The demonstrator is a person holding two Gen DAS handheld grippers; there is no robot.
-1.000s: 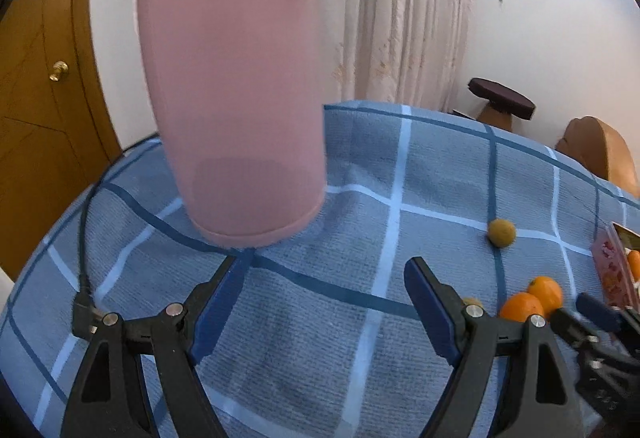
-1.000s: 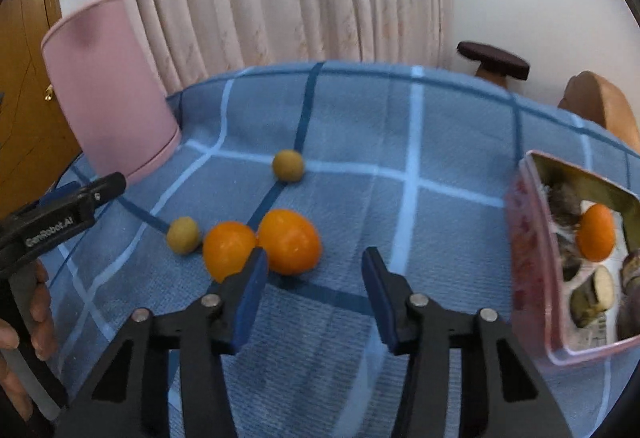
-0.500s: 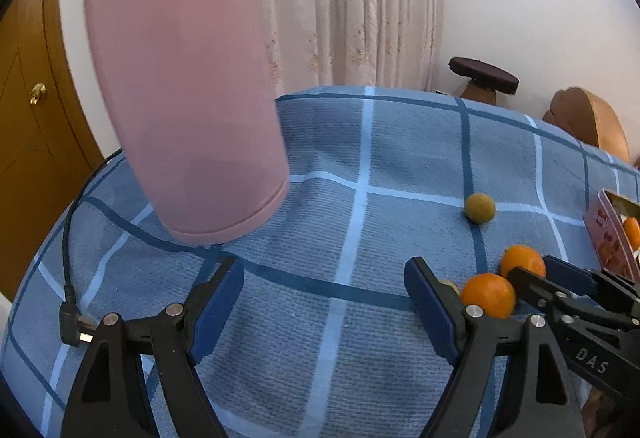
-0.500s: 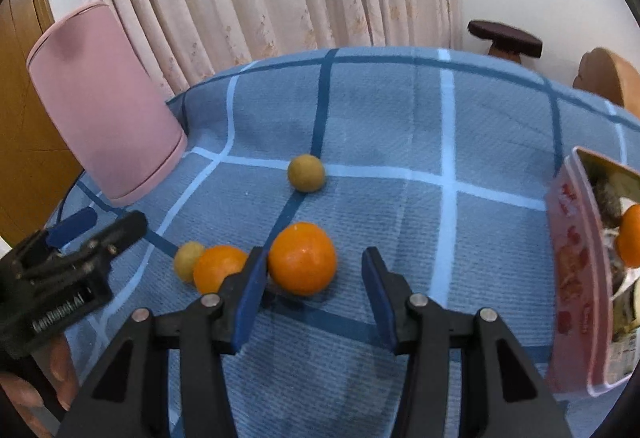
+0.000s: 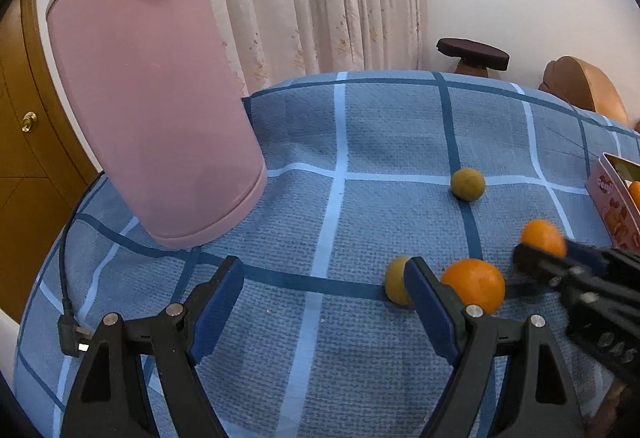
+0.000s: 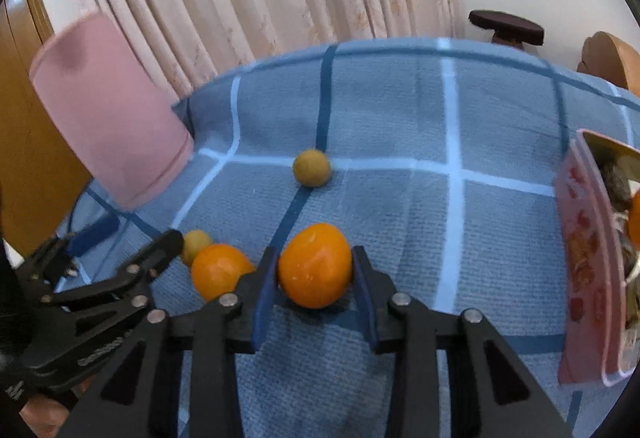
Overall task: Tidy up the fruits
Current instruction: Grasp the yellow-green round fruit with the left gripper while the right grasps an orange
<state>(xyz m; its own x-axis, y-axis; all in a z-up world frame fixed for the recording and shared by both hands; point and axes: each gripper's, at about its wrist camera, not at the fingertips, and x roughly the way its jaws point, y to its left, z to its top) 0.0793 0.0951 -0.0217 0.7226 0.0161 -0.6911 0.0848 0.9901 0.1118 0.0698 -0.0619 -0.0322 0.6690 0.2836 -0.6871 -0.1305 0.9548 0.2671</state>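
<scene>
Right gripper (image 6: 314,290): its blue fingers (image 6: 265,298) have just been closing and are now pressing on both sides of an orange (image 6: 315,265), low in the middle of the right wrist view.
Held orange: it is sitting on the blue checked cloth of the table (image 6: 400,118), gripped between the two pads.
Second orange (image 6: 220,270): it is lying just left of the held one, partly hidden behind the right gripper's left finger; in the left wrist view it is showing at lower right.
Left gripper (image 5: 324,308): its fingers are standing wide apart with only cloth between them, holding nothing, at the bottom of the left wrist view.
Small yellow-green fruits: one (image 6: 311,168) is resting on a dark stripe near the centre of the frame, well apart from the oranges; another (image 6: 196,244) is sitting just behind the second orange, at lower left.
Pink box (image 6: 588,258): it is lying at the right edge of the frame, open, with another orange fruit (image 6: 634,218) showing inside at the very edge.
Pink container (image 5: 156,118): a tall one is standing on the table at upper left of the left wrist view.
Black cable (image 5: 66,278): it is trailing down the lower left of that view, ending in a plug.
</scene>
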